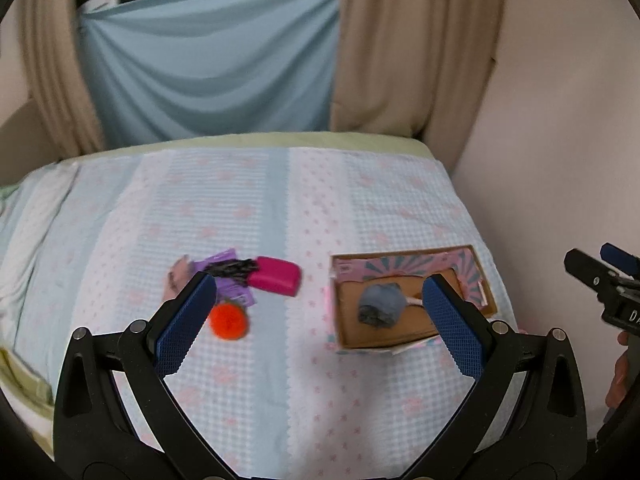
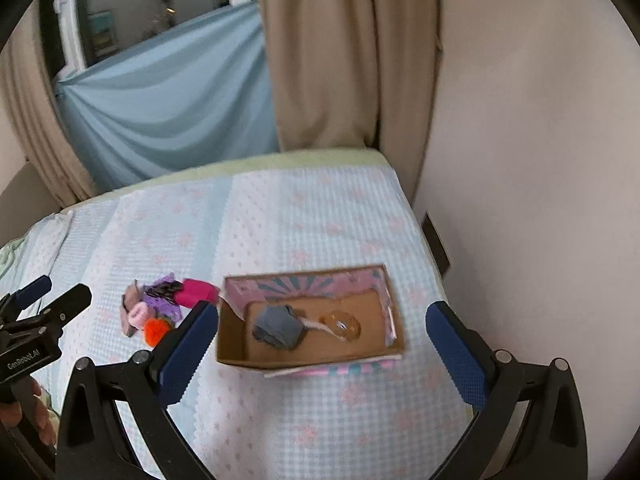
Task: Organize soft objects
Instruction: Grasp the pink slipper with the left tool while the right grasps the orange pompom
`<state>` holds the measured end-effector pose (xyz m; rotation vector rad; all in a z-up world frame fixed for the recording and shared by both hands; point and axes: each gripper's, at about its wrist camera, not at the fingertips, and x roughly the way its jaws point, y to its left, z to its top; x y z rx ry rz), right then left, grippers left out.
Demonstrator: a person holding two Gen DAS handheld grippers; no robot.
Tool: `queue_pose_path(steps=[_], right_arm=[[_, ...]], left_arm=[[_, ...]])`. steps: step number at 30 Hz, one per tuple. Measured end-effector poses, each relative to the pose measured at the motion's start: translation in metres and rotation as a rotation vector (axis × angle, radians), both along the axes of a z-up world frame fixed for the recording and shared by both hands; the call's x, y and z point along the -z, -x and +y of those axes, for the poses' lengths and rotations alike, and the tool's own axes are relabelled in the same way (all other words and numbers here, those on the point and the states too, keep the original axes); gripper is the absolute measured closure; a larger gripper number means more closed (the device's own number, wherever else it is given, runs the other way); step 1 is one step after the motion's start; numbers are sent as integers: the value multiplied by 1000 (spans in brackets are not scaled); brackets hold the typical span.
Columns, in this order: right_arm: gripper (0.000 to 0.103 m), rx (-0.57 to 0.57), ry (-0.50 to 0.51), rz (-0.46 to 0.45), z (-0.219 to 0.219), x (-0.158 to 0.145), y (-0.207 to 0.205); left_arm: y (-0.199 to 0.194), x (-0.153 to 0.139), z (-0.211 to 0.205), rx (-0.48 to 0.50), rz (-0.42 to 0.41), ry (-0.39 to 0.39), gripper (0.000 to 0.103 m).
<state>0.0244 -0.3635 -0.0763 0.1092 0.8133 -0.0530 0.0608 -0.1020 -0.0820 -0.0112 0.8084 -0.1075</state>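
An open cardboard box (image 1: 482, 280) (image 2: 394, 316) lies on the bed and holds a grey-blue fabric ball (image 1: 380, 304) (image 2: 278, 326) and an amber translucent piece (image 2: 344, 324). Left of it is a pile: a magenta block (image 1: 278, 274) (image 2: 196, 292), a purple cloth with a black piece (image 1: 230, 270) (image 2: 162, 298), an orange pom-pom (image 1: 228, 320) (image 2: 156, 330) and a pinkish-grey soft item (image 1: 178, 274) (image 2: 132, 310). My left gripper (image 1: 320, 316) is open and empty above the bed, between pile and box. My right gripper (image 2: 322, 340) is open and empty, over the box.
The bed has a pale blue and pink checked cover (image 1: 280, 208) (image 2: 300, 216). A wall (image 1: 560, 140) (image 2: 540, 160) runs along its right side. Beige curtains (image 1: 412, 48) and a blue sheet (image 1: 208, 64) hang behind. The right gripper shows in the left wrist view (image 1: 608, 280).
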Motion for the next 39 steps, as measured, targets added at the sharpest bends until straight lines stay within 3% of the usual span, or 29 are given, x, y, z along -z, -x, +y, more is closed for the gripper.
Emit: queue_pose_path(steps=[6,13,21,29,39], right_arm=[[0,-108,-42,-63,35,-5,2],[0,-204,-67,-49,93,4,1],[0,-200,-80,-27,173,13,-7],[0,-105,-94,36,252,52,-32],[0,-26,-120,119,331,150,-82]], left_arm=[[25,-8,50,-100,-30,-23,1],[30,-1,125,-200,-17,-11,1],[0,15,213,-166,19,-13,1],[-61,69,300,-87,128,38,1],[-154,194,339,22,294,95,1]])
